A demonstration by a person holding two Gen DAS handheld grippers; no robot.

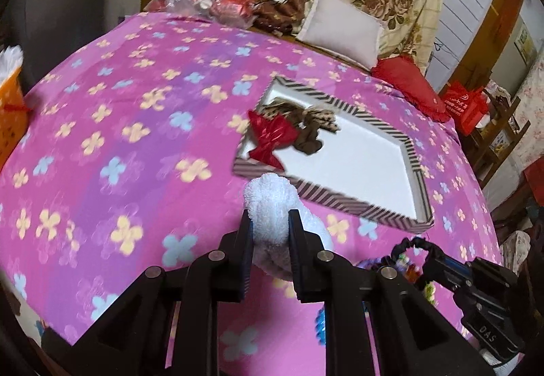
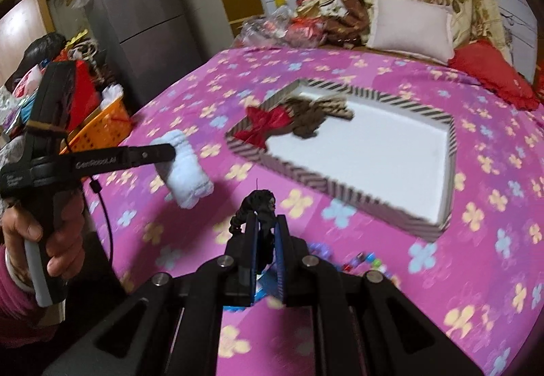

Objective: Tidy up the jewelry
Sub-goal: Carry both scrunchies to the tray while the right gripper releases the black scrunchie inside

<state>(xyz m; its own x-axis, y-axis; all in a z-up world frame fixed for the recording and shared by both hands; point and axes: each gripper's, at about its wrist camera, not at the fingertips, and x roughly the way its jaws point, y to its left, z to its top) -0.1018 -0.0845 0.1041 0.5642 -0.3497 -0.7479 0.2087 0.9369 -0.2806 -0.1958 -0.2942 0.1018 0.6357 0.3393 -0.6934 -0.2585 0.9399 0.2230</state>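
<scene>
My left gripper (image 1: 270,223) is shut on a fluffy white scrunchie (image 1: 272,202), held above the pink bed; it also shows in the right wrist view (image 2: 185,168). My right gripper (image 2: 267,226) is shut on a black scrunchie (image 2: 260,202), also seen in the left wrist view (image 1: 413,245). A striped tray (image 1: 374,206) with a white inside lies on the bed ahead (image 2: 452,151). In its far left corner lie a red bow (image 1: 272,137) and brown hair ties (image 1: 309,124). Small colourful beads (image 2: 360,260) lie on the bed near my right gripper.
The pink flowered bedspread (image 1: 136,137) covers the bed. A white pillow (image 1: 343,29), a red cushion (image 1: 408,83) and folded quilts sit at the far end. An orange basket (image 2: 102,127) and a grey fridge (image 2: 142,18) stand to the left.
</scene>
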